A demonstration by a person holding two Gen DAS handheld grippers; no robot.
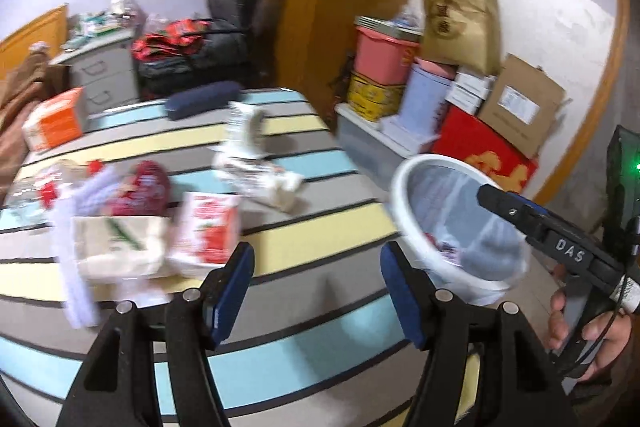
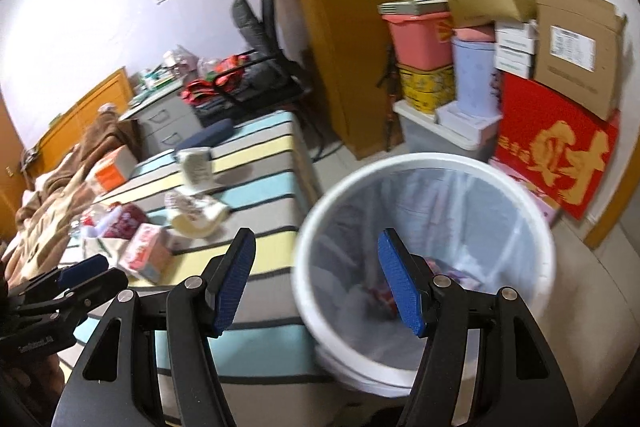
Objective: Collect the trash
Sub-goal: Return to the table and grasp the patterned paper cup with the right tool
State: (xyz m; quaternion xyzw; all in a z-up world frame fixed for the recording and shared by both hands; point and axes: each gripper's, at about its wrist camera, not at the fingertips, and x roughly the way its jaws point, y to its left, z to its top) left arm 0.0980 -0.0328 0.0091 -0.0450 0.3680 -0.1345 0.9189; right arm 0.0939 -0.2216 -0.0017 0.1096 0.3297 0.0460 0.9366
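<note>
The left hand-held gripper (image 1: pixel 316 285) hovers with jaws apart and empty over the striped bed (image 1: pixel 304 239). Blurred packets (image 1: pixel 208 231) lie at ten o'clock; the white bin (image 1: pixel 404 187) stands at two o'clock, under the right hand-held gripper (image 1: pixel 486 199).

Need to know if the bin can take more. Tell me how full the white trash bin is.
Nearly empty. The white trash bin shows only a few red and pale scraps on the bottom of its liner, walls bare above them.

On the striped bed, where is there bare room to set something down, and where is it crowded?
Bare: the near stripes of the striped bed between the trash pile and the white bin, and the strip between the white mug and the navy cushion. Crowded: around the red-and-white carton and crumpled wrapper.
</note>
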